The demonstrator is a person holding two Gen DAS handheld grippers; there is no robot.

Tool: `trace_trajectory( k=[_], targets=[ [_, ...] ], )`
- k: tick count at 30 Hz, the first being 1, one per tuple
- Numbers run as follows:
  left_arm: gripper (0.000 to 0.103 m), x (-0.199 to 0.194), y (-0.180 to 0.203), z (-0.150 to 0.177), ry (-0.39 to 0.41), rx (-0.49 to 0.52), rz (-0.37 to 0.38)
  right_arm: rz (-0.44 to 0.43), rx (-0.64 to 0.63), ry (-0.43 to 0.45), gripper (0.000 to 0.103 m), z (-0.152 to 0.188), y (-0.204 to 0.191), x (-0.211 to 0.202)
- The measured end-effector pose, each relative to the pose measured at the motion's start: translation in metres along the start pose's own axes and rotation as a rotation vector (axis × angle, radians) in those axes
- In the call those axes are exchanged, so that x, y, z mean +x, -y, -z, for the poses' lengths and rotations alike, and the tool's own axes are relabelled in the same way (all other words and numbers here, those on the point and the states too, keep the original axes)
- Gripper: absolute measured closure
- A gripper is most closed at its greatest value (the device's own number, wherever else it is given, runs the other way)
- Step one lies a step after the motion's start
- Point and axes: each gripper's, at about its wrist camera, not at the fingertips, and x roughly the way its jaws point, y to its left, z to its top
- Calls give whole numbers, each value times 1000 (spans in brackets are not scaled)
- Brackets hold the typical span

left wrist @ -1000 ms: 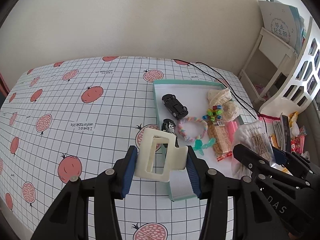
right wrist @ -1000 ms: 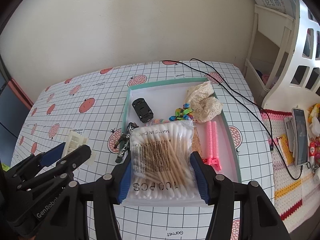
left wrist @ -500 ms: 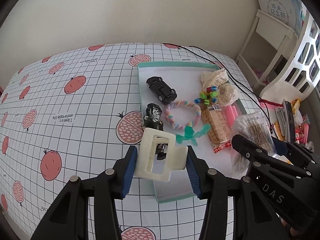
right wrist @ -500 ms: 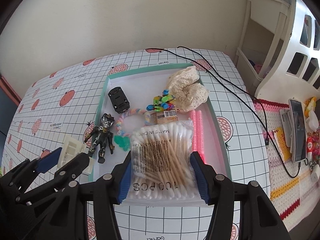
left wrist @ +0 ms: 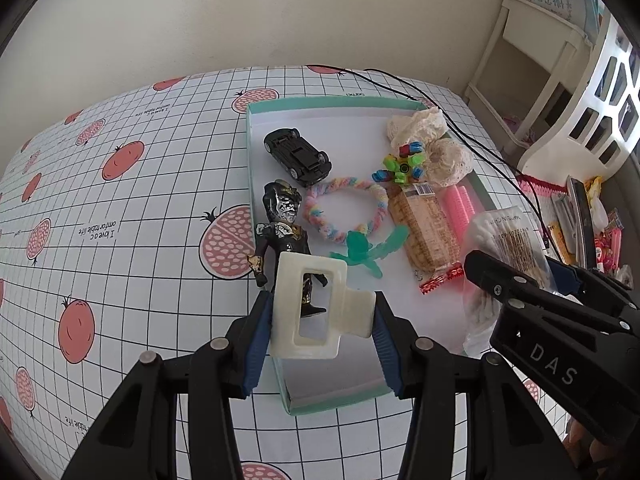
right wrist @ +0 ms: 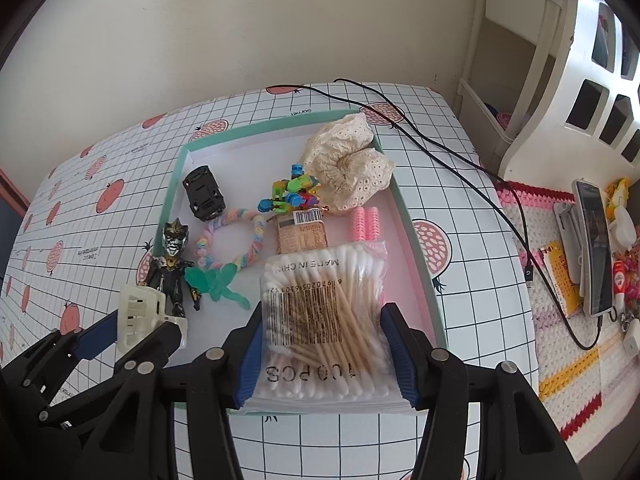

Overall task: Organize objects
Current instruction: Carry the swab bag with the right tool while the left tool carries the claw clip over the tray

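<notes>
My left gripper [left wrist: 320,332] is shut on a cream hair claw clip [left wrist: 312,308], held above the near left corner of a teal-rimmed white box [left wrist: 332,402]. My right gripper [right wrist: 324,344] is shut on a clear bag of cotton swabs [right wrist: 324,304], hanging over the box's near right part [right wrist: 424,280]. Inside the box lie a black toy car [left wrist: 298,154], a black figure [left wrist: 284,232], a pastel twisted ring [left wrist: 346,208], a green toy [left wrist: 366,250], a colourful block toy [left wrist: 400,164], a snack pack [left wrist: 426,230], pink rollers [left wrist: 458,208] and a cream lace scrunchie [left wrist: 436,140].
The box sits on a table with a grid-and-pomegranate cloth [left wrist: 120,208]. A black cable [right wrist: 460,152] runs past the box's far right corner. Right of the table are a crocheted mat with a phone [right wrist: 592,248] and small items, and white shelving [right wrist: 560,80].
Both grippers have moved forward and closer to the box, each keeping its hold. The box and its contents now fill more of both views.
</notes>
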Motion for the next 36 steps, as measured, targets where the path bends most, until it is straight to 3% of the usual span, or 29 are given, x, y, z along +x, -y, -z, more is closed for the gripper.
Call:
trace_trajectory(
  k=[15,36],
  targets=[
    [53,10,19,6,-14,100,-27,2,10,-34,44,3,5,16],
    [53,-1,16,0,6,71,-3,-15,-4,6,37,0,1,5]
  ],
)
